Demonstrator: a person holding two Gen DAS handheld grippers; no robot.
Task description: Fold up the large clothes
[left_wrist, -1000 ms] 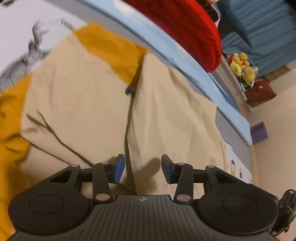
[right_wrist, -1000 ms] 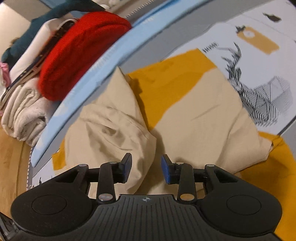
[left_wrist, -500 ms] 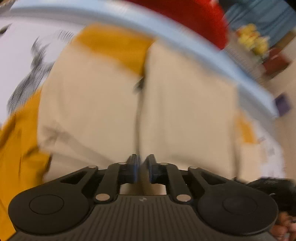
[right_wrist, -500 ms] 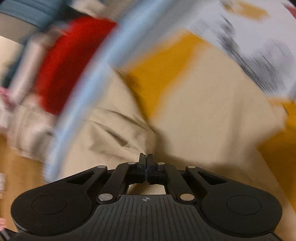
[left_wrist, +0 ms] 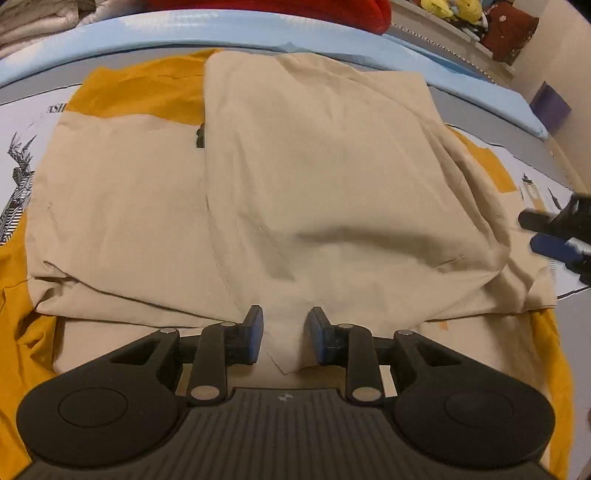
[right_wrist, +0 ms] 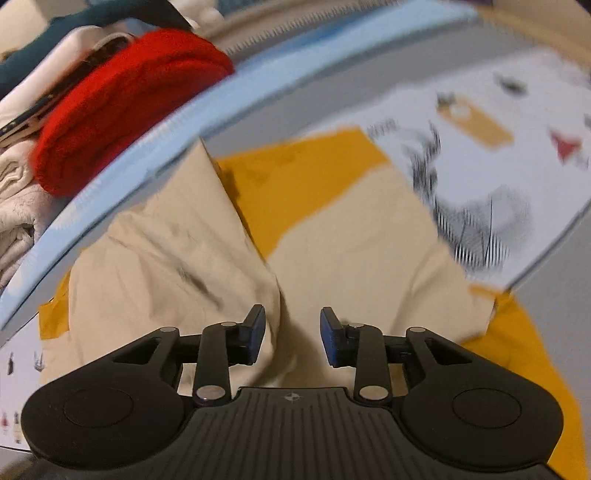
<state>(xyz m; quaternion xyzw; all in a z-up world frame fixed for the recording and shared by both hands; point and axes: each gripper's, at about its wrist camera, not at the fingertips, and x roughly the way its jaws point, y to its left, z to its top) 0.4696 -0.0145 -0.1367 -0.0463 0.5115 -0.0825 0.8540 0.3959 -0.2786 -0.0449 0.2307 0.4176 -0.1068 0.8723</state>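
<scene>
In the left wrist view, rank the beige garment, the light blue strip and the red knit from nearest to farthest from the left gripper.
From the left gripper, whose jaws are opening with nothing clamped between them:
1. beige garment, directly ahead, under the fingertips.
2. light blue strip, running across beyond the garment's far edge.
3. red knit, behind the strip at the top.

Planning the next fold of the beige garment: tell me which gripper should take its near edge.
Left. The left gripper hovers right over the beige garment's near edge, jaws opening, nothing pinched. The right gripper, also opening, sits out at the side edge.
</scene>
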